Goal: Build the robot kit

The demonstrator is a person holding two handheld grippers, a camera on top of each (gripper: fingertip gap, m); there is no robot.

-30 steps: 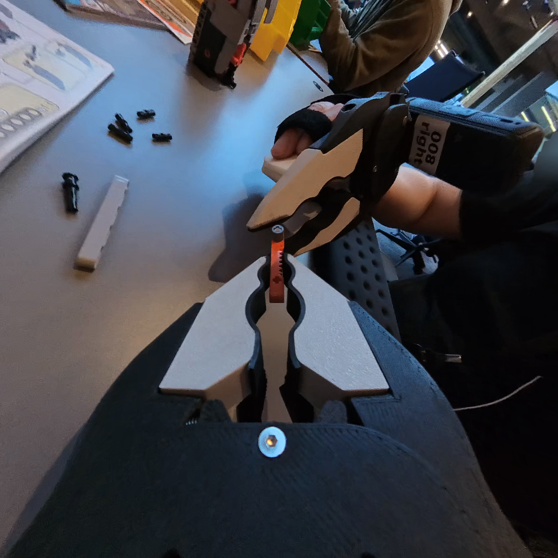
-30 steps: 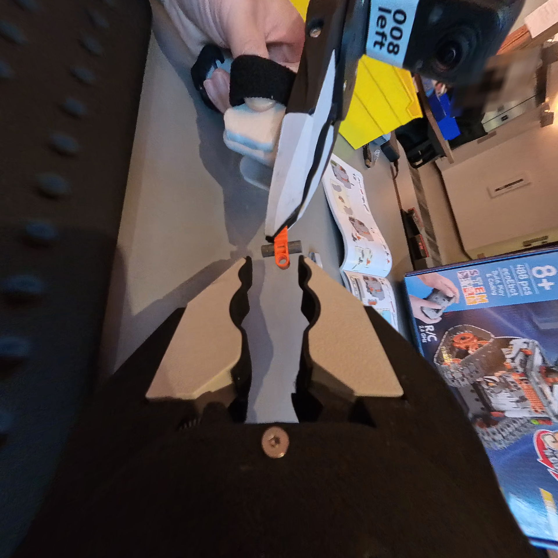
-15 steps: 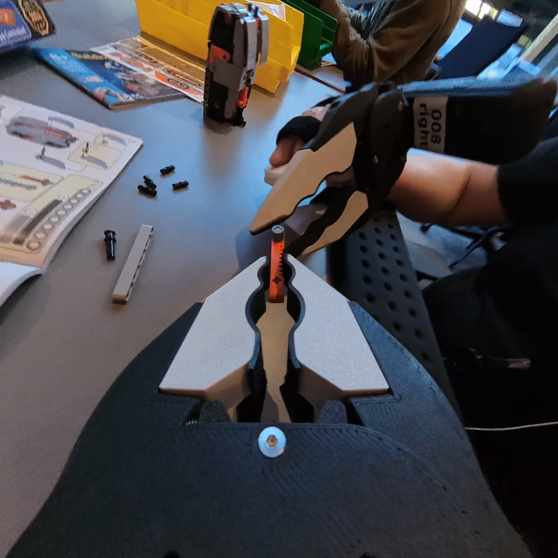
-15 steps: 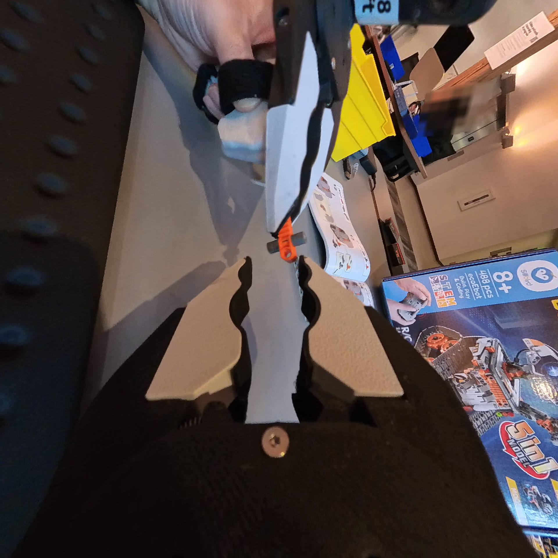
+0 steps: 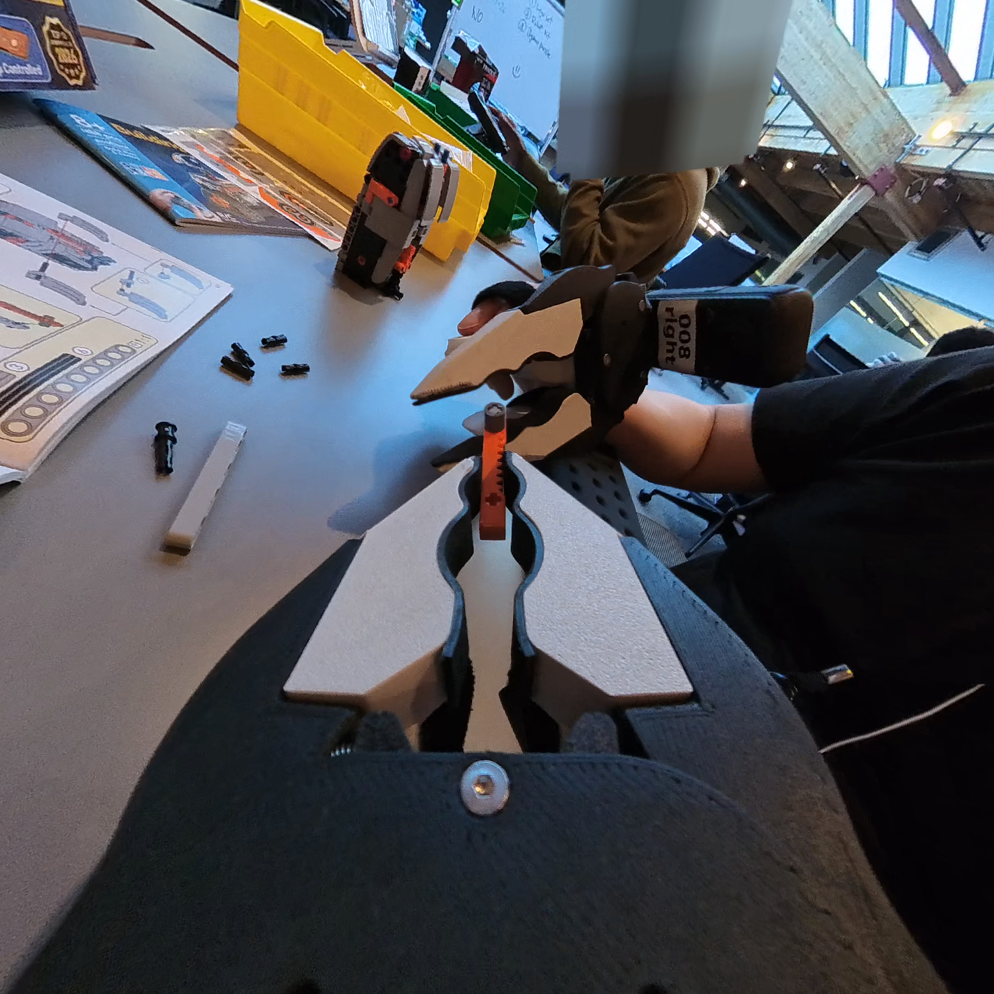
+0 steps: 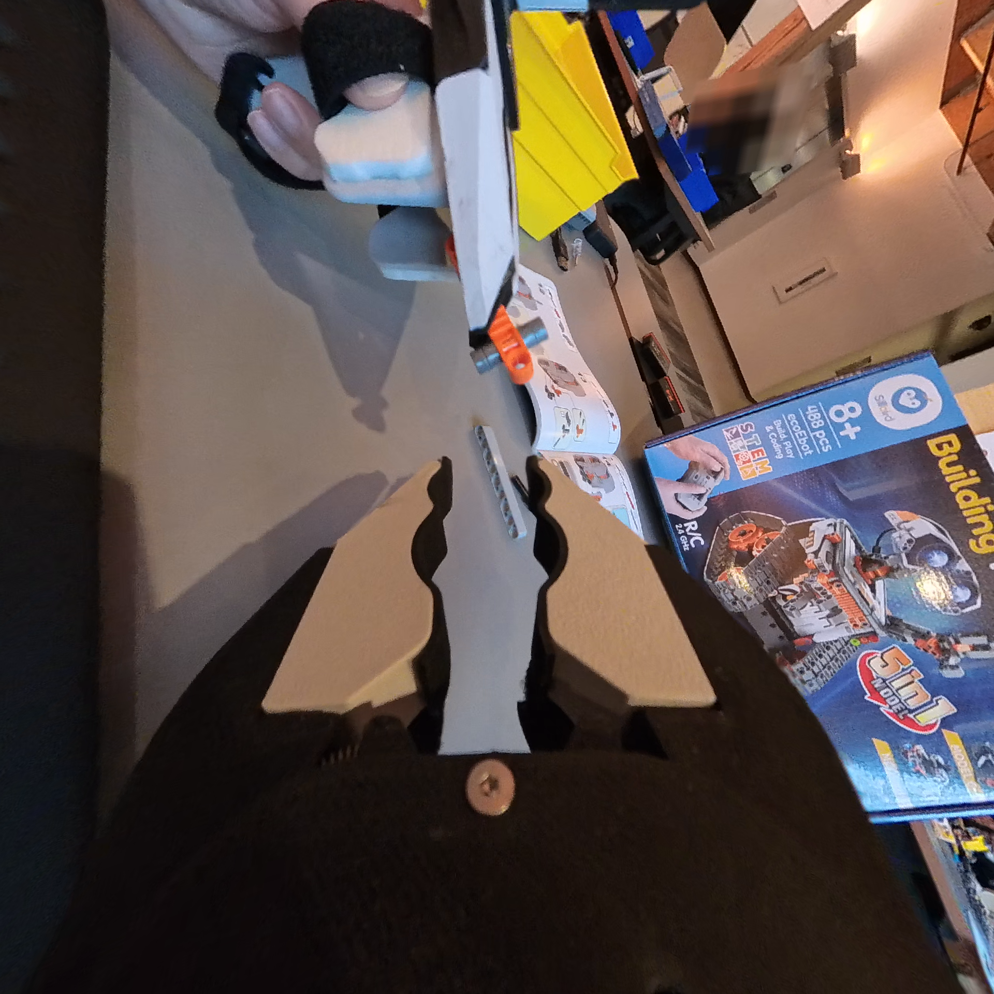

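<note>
Backed away from the rack (image 5: 492, 487), the right gripper (image 5: 446, 417) now gapes empty; the left gripper (image 5: 490, 468) pinches the rack, pin (image 5: 494, 413) through its tip.

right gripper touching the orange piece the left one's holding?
Apart. The right wrist view shows bare table between the open right gripper and the orange toothed piece clamped in the left gripper.
</note>
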